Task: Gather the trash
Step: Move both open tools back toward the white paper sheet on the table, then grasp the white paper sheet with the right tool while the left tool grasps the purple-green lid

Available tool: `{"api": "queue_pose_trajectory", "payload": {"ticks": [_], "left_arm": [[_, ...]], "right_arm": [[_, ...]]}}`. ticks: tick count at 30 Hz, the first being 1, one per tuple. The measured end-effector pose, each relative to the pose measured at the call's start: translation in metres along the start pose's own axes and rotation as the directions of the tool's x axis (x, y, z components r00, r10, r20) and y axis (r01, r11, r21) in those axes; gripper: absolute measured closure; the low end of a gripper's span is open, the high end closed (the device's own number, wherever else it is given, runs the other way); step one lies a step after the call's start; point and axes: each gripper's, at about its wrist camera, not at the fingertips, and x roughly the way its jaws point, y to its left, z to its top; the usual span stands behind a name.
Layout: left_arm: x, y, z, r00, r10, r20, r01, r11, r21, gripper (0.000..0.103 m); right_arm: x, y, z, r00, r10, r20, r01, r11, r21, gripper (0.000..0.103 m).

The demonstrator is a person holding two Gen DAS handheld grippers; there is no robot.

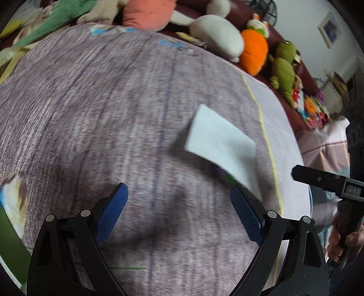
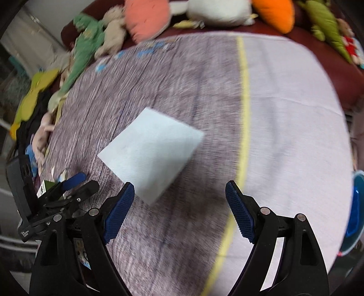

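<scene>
While both pictures are smeared with motion blur, I can make out my left gripper (image 1: 179,202) with its blue-padded fingers (image 1: 113,211) spread wide apart, gripping nothing, above a mauve-grey woven bedspread (image 1: 102,118). My right gripper (image 2: 179,200) is likewise released, its pads (image 2: 238,211) well apart with bare cloth between them.

The trash is a pale, whitish-blue sheet of paper (image 1: 221,148), flat and roughly rectangular. In my left view it lies ahead and to the right, its near corner just beside my right-hand finger tip; whether they touch I cannot tell. In my right view the same sheet (image 2: 152,152) sits ahead and slightly left, its nearest corner close beside the tip of my left-hand finger. A small dark-green scrap (image 1: 227,176) peeks from under the sheet's near edge in the left view; I cannot tell what it is.

A yellow stripe (image 2: 244,109) runs across the cover, dividing the mauve weave from a paler lilac panel (image 2: 295,113). The paper lies on the mauve side, near the stripe.

Along the far edge, on a dark red headboard (image 2: 336,75), sits a row of plush toys: a salmon cushion (image 2: 147,18), a white one (image 1: 218,34), an orange carrot (image 1: 253,52) and a green frog (image 1: 284,70). At the right edge of the right view a blue round container (image 2: 355,211) shows partly.
</scene>
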Motion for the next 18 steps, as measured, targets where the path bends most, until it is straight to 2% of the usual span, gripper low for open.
{"api": "queue_pose_trajectory", "payload": {"ticks": [6, 12, 16, 18], "left_arm": [[0.007, 0.02, 0.004, 1.0, 0.007, -0.008, -0.007, 0.999, -0.04, 0.012], [0.008, 0.017, 0.005, 1.0, 0.02, -0.009, -0.02, 0.999, -0.03, 0.011], [0.01, 0.015, 0.005, 1.0, 0.024, -0.01, -0.024, 0.999, -0.023, 0.011], [0.011, 0.015, 0.006, 1.0, 0.023, -0.009, -0.023, 0.999, -0.024, 0.01]], "right_arm": [[0.041, 0.022, 0.021, 0.998, 0.031, -0.046, -0.033, 0.998, -0.044, 0.024], [0.075, 0.037, 0.036, 0.999, -0.034, -0.039, 0.029, 0.992, -0.12, 0.024], [0.088, 0.029, 0.036, 0.997, -0.062, -0.036, 0.057, 0.99, -0.127, 0.024], [0.088, 0.033, 0.031, 0.996, -0.087, -0.011, 0.084, 0.982, -0.17, 0.025]]}}
